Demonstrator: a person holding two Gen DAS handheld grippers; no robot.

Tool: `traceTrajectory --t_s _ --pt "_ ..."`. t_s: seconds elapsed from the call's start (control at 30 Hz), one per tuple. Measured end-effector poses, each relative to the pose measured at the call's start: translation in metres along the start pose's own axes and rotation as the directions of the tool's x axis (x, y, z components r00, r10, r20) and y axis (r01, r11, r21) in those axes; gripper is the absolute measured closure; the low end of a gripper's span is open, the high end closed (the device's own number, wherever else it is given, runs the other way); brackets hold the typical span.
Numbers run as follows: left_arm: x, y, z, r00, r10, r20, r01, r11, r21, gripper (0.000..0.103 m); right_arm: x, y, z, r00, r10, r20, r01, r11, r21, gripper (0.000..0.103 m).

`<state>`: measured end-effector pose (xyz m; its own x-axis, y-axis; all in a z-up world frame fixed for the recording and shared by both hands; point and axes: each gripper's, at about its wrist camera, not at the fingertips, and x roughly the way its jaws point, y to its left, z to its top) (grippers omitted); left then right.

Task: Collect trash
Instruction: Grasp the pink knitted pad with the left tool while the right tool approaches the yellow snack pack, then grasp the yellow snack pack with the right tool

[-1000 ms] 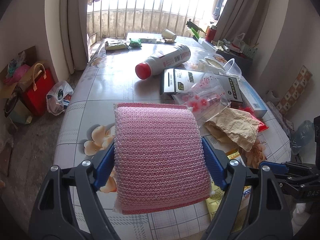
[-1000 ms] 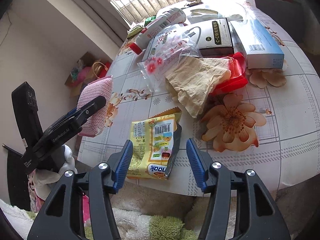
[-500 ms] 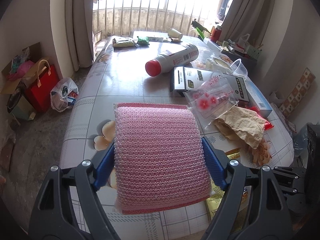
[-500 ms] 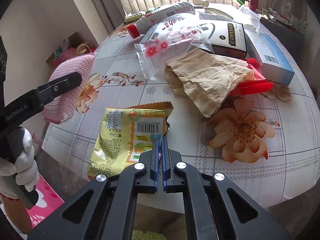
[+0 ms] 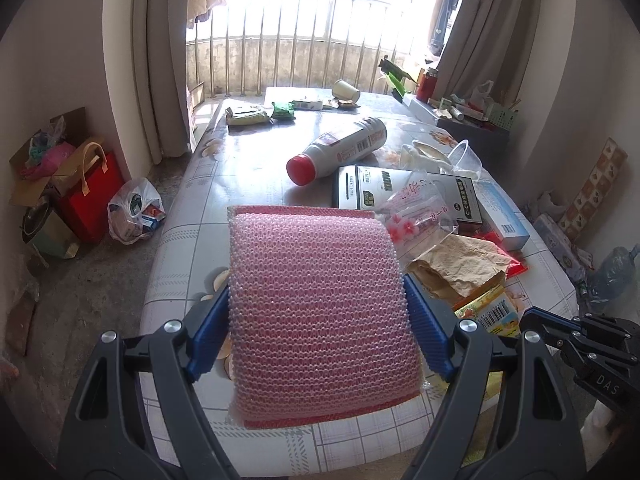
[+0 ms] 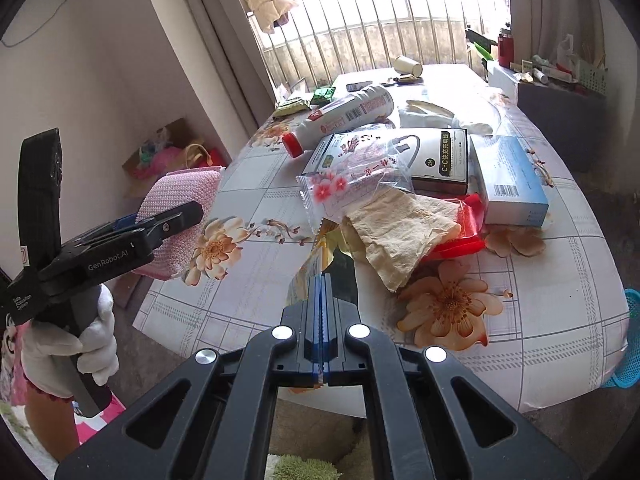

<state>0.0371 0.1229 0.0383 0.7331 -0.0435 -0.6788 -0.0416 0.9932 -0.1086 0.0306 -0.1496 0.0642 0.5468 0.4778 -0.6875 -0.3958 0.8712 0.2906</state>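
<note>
Bare flowered tablecloth (image 5: 248, 184) is lying open along the table's left side; white red-capped bottle (image 5: 340, 152), black box (image 5: 360, 192), crumpled brown paper (image 5: 460, 264) are crowding the right.

1. The bottle (image 5: 338, 151) lies on its side mid-tabletop (image 5: 248, 148).
2. The paper cup (image 5: 346, 90) lies at the far edge.
3. The crumpled paper (image 5: 460, 262) lies near the right edge, with the box (image 5: 500, 216) behind it.

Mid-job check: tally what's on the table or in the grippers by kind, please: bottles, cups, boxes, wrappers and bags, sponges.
Bottles: 1, white bottle
Cups: 2, paper cup, clear cup
Boxes: 2, black box, blue box
Wrappers and bags: 3 clear to see, yellow snack wrapper, flowered clear bag, red bag
Sponges: 1, pink sponge
Total: 9
</note>
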Motion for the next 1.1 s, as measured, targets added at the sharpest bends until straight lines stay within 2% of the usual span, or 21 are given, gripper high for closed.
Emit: traceTrajectory --t_s 0.17,0.3,0.43,0.5,0.53,0.57,0.63,0.77,0.9,1.03,1.07,1.1 --pt "-0.009 -0.032 0.014 0.999 -0.034 0.034 0.032 0.997 0.076 0.026 -0.032 -0.022 0.001 0.996 -0.020 0.085 0.016 0.999 0.041 0.102" --pt "-0.007 -0.062 0.022 0.994 -0.106 0.022 0.102 0.988 0.117 0.026 -0.053 -0.047 -0.003 0.989 -0.060 0.136 0.047 0.994 0.094 0.102" --pt "0.004 -0.087 0.021 0.989 -0.149 -0.020 0.150 0.979 0.141 0.026 -0.061 -0.087 -0.018 0.993 0.017 0.117 -0.040 0.980 0.194 0.102" --pt "0.009 -0.094 0.020 0.986 -0.164 -0.038 0.168 0.976 0.141 0.026 -0.063 -0.099 -0.029 0.995 0.029 0.094 -0.047 0.979 0.198 0.100" --pt "0.011 -0.097 0.018 0.985 -0.165 -0.044 0.170 0.975 0.144 0.026 -0.062 -0.103 -0.035 0.997 0.013 0.079 -0.028 0.981 0.190 0.095" --pt "0.013 -0.099 0.017 0.985 -0.165 -0.049 0.170 0.974 0.147 0.026 -0.060 -0.106 -0.041 0.999 0.005 0.052 -0.014 0.984 0.178 0.076" --pt "0.019 -0.100 0.015 0.985 -0.164 -0.063 0.171 0.974 0.147 0.026 -0.051 -0.112 -0.054 1.000 0.017 -0.008 -0.015 0.983 0.185 0.045" --pt "0.028 -0.098 0.009 0.983 -0.160 -0.093 0.172 0.976 0.131 0.026 -0.020 -0.129 -0.081 0.979 0.166 -0.115 -0.122 0.940 0.317 0.045" --pt "0.036 -0.095 0.005 0.980 -0.159 -0.116 0.173 0.978 0.118 0.026 0.005 -0.144 -0.094 0.947 0.298 -0.120 -0.209 0.855 0.475 0.045" --pt "0.039 -0.090 0.006 0.981 -0.154 -0.119 0.167 0.980 0.110 0.026 0.021 -0.142 -0.092 0.935 0.328 -0.136 -0.217 0.831 0.512 0.047" --pt "0.040 -0.089 0.007 0.981 -0.153 -0.118 0.166 0.981 0.105 0.026 0.022 -0.140 -0.092 0.936 0.325 -0.138 -0.213 0.832 0.513 0.056" --pt "0.040 -0.088 0.007 0.981 -0.153 -0.119 0.165 0.981 0.100 0.026 0.022 -0.139 -0.092 0.936 0.320 -0.144 -0.205 0.833 0.514 0.058"
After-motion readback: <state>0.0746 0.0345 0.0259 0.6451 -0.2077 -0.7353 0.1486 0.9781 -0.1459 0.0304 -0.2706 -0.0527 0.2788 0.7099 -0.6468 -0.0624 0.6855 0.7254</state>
